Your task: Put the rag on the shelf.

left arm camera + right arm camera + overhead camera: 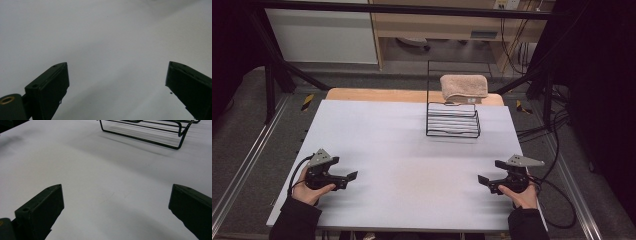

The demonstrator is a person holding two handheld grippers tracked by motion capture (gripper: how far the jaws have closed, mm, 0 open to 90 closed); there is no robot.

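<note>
left tongs point(354, 176) spread, empty | right tongs point(482, 179) spread, empty | step: reach for towel point(464, 86) draped on wire rack point(453, 120) | advice: approach high, pinch the hanging edge, keep off the wires

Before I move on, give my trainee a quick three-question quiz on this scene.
1. True or false: the left gripper holds the towel.
2. What does the towel hang on?
3. Which gripper's view shows the rack: A left, B right?

Key: 1 false, both grippers are open and hold nothing. 2 the rack's upright back frame, at the far edge of the table. 3 B, the right gripper.
</note>
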